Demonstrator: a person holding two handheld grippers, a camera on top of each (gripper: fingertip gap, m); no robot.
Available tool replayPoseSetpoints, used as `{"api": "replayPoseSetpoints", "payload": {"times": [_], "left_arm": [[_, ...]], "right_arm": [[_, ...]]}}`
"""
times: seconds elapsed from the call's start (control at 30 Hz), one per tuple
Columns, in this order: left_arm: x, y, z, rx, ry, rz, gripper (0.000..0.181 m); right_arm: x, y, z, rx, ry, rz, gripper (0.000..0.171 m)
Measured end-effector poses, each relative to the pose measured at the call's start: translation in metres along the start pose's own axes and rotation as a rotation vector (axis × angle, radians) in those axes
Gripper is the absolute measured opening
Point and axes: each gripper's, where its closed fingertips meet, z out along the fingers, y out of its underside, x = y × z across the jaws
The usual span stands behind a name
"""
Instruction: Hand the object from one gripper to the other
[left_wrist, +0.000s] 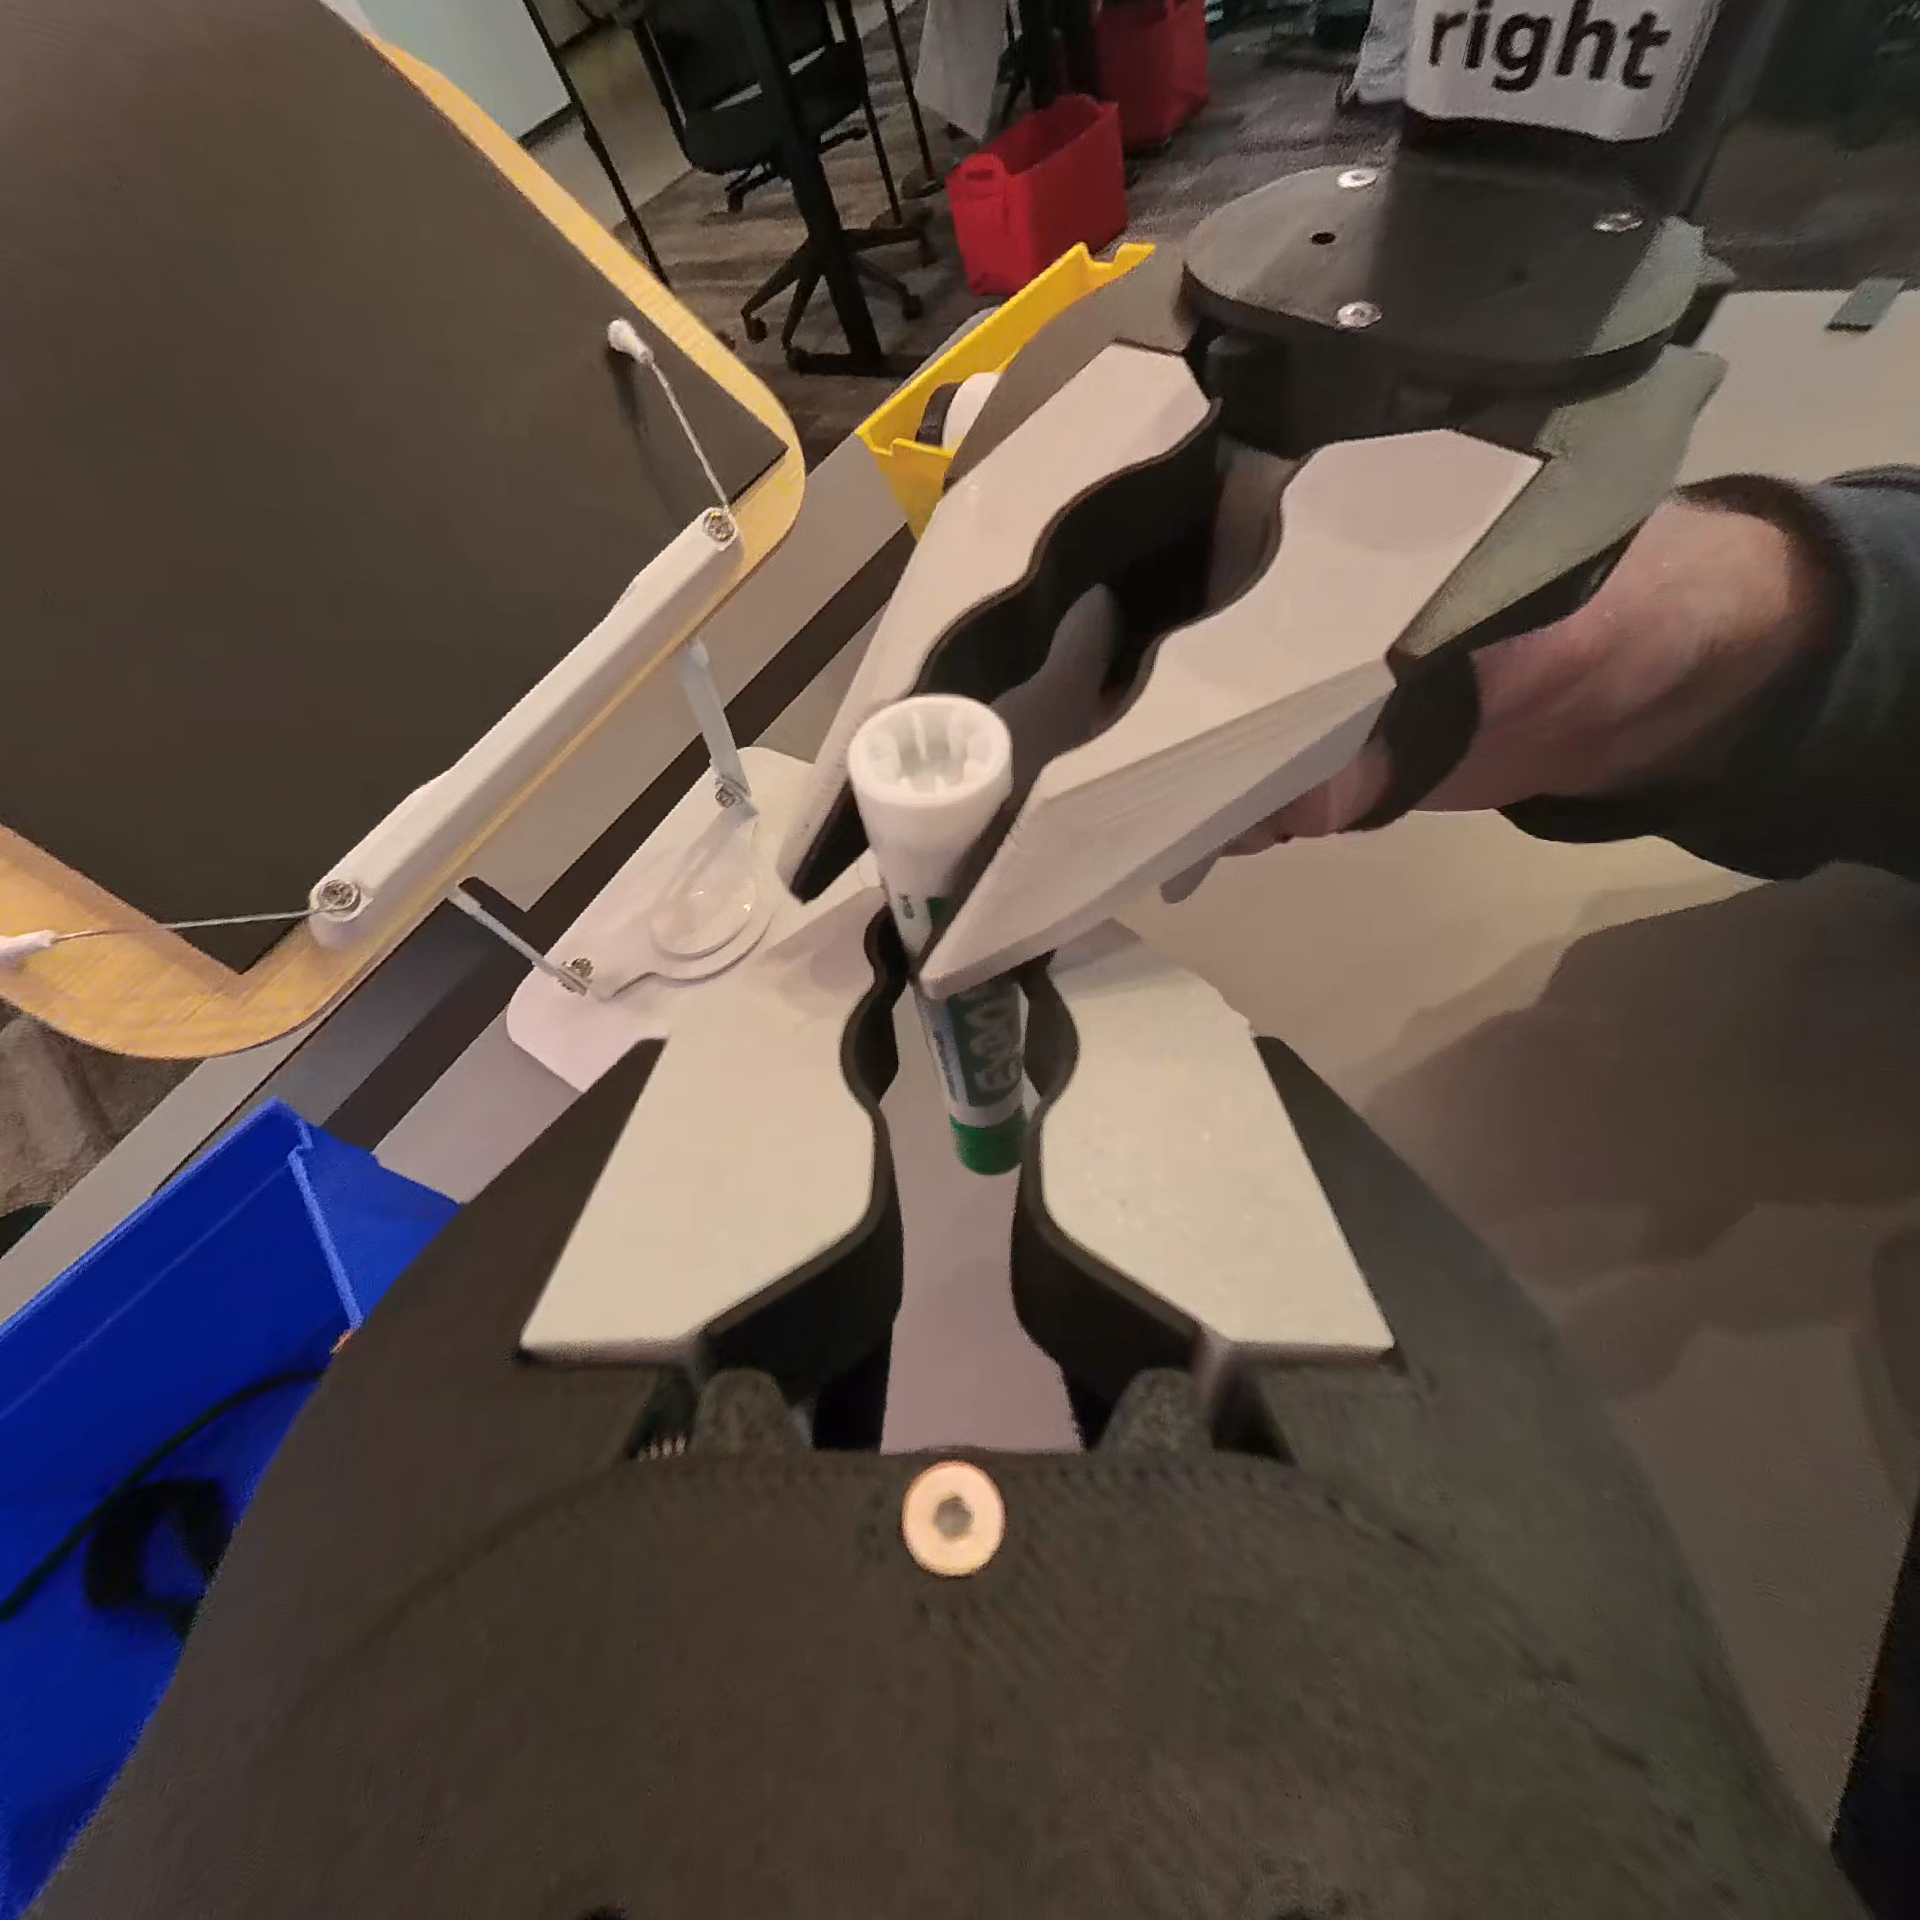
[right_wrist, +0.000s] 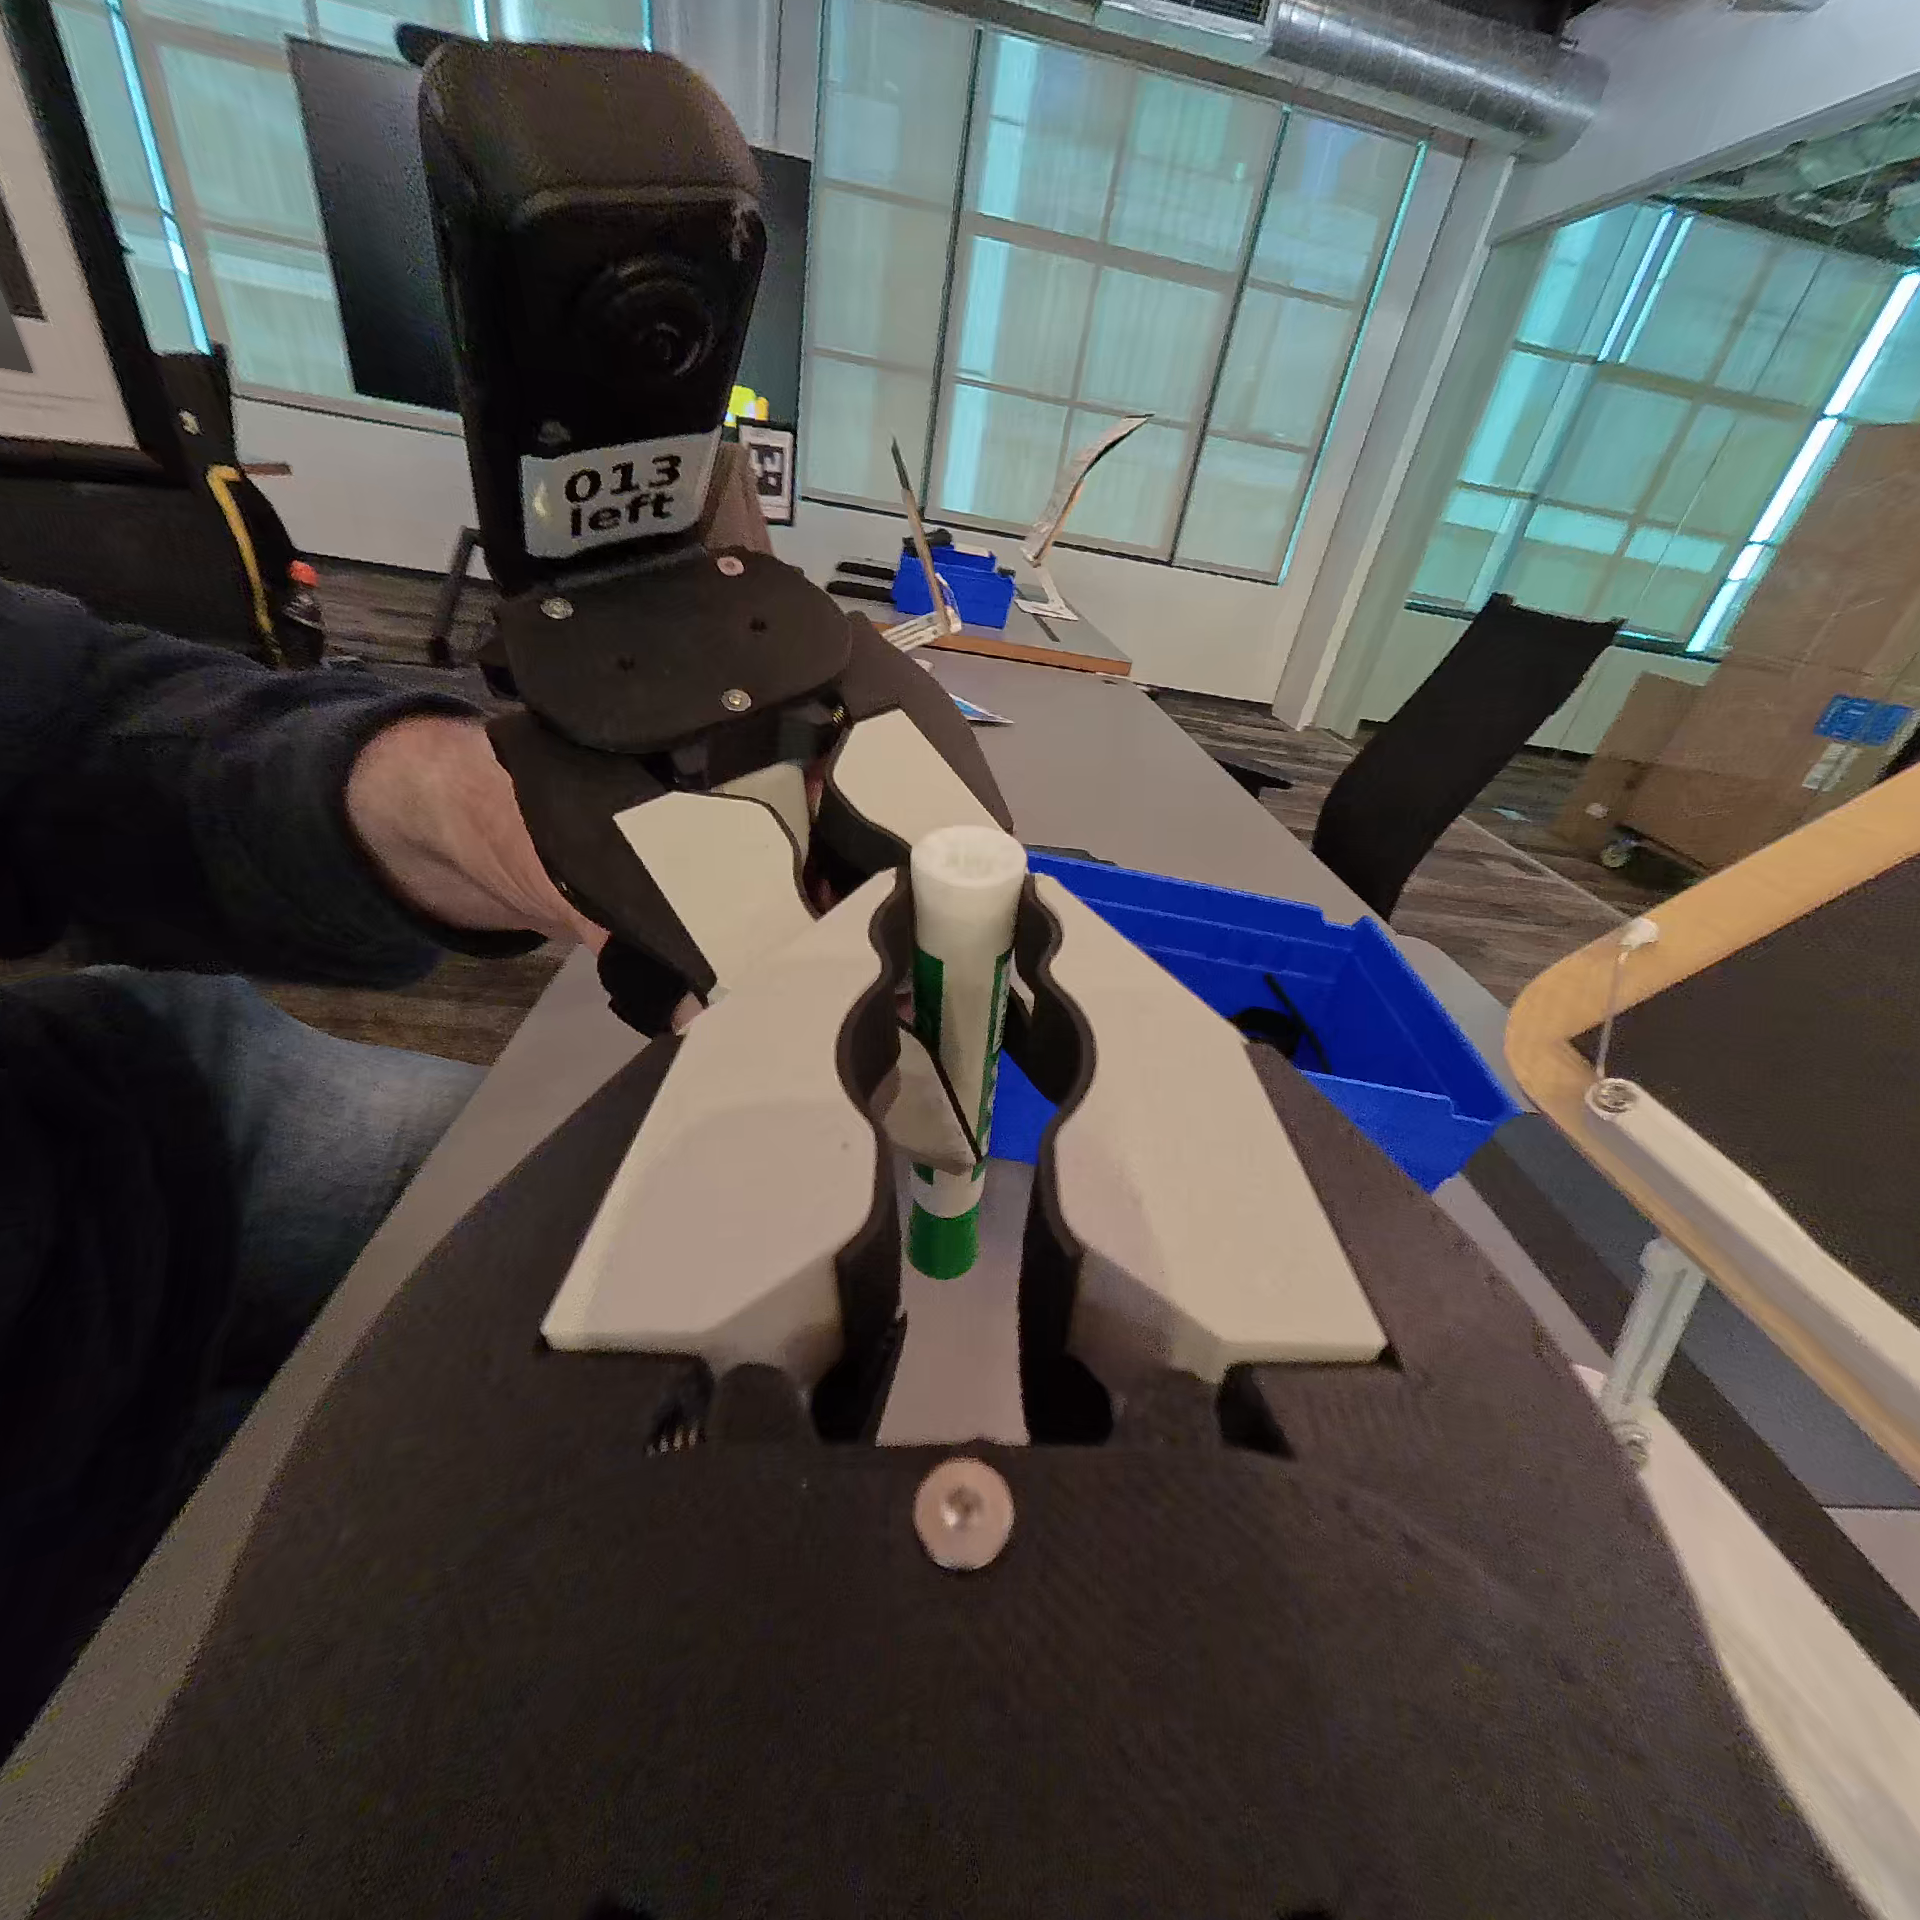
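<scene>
A white marker with a green cap (left_wrist: 985, 1091) stands upright between both grippers above the grey table (left_wrist: 1507, 1091). My left gripper (left_wrist: 966, 997) is shut on its lower part, just above the green cap. My right gripper (left_wrist: 916, 925) comes in from the upper right and is shut on the marker just above the left one. In the right wrist view the marker (right_wrist: 961, 966) stands between the right gripper's (right_wrist: 956, 909) tips, white end up. The left gripper (right_wrist: 935, 1122) reaches in from the left, one finger crossing in front of the marker. A hand holds each gripper.
A blue bin (left_wrist: 156, 1403) (right_wrist: 1351, 997) sits at the table's left edge. A yellow bin (left_wrist: 977, 405) is farther back. A black board with a wooden rim (left_wrist: 312, 416) (right_wrist: 1766, 1039) leans on a white stand (left_wrist: 665, 966). Chairs and red bags stand on the floor beyond. The tips of one gripper are about 5 cm away from the tips of the other.
</scene>
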Motion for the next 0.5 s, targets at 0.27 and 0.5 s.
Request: {"api": "replayPoseSetpoints", "payload": {"times": [0.27,0.5], "left_arm": [[0.002,0.001,-0.015,0.263,0.121,-0.185,0.064],[0.005,-0.018,-0.035,0.657,0.26,-0.505,0.047]], "right_arm": [[0.021,-0.057,-0.04,0.464,-0.124,0.345,0.016],[0.029,-0.061,-0.056,0.689,-0.149,0.482,0.016]]}}
